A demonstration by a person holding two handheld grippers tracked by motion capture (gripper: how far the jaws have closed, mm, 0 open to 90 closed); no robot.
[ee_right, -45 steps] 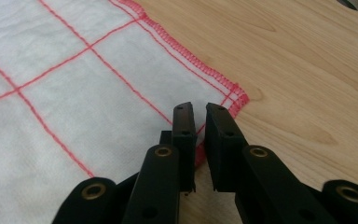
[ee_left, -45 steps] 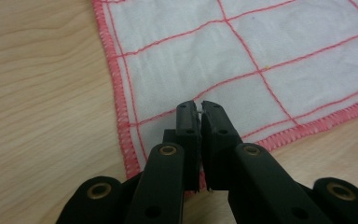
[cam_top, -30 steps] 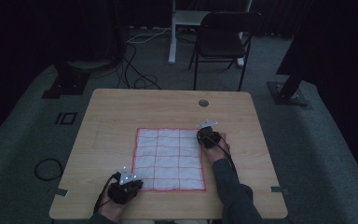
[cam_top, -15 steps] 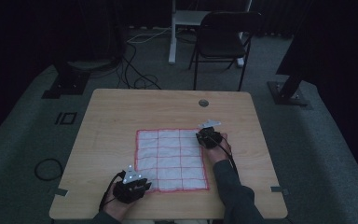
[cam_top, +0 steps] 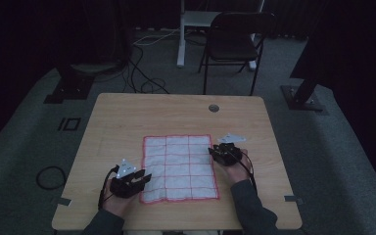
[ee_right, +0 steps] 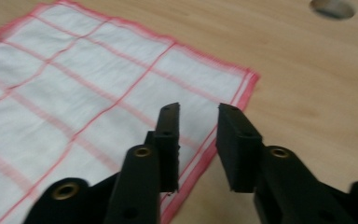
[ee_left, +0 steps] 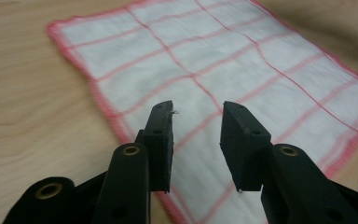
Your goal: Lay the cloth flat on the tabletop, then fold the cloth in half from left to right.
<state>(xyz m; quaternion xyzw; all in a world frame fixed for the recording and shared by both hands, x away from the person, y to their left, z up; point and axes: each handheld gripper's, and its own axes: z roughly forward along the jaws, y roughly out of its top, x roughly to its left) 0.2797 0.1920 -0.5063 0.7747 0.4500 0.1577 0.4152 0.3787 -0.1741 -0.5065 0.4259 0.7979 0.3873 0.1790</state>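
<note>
- Now the white cotton cloth with a red hem and red grid lines [cam_top: 180,168] lies spread flat and square on the near middle of the pale wooden table [cam_top: 127,117], all four edges out and no fold or bunching to be seen from the high view.
- Judging by that, the spreading looks done or nearly so; what seems left is at most a last smoothing, or a fold if one is meant, and none has been started.
- At the cloth's near left corner the left gripper [cam_top: 142,179] hangs just over the hem; in the left gripper view its black jaws [ee_left: 196,135] have just been opening, stand partly apart, and have nothing between them but air above the fabric.
- On the right edge, towards the far corner, the right gripper [cam_top: 214,152] sits just over the red hem; in the right gripper view its jaws [ee_right: 198,140] have likewise just been opening, stand somewhat less apart, and grip nothing, the hem lying loose underneath.
- So both corners look released, and the cloth rests on its own.
- Farther out, a round cable hole [cam_top: 214,107] sits in the table's far right part, well clear of the cloth.
- Beyond the far edge stand a dark folding chair [cam_top: 235,44] and loose cables [cam_top: 142,73] on the grey floor.
</note>
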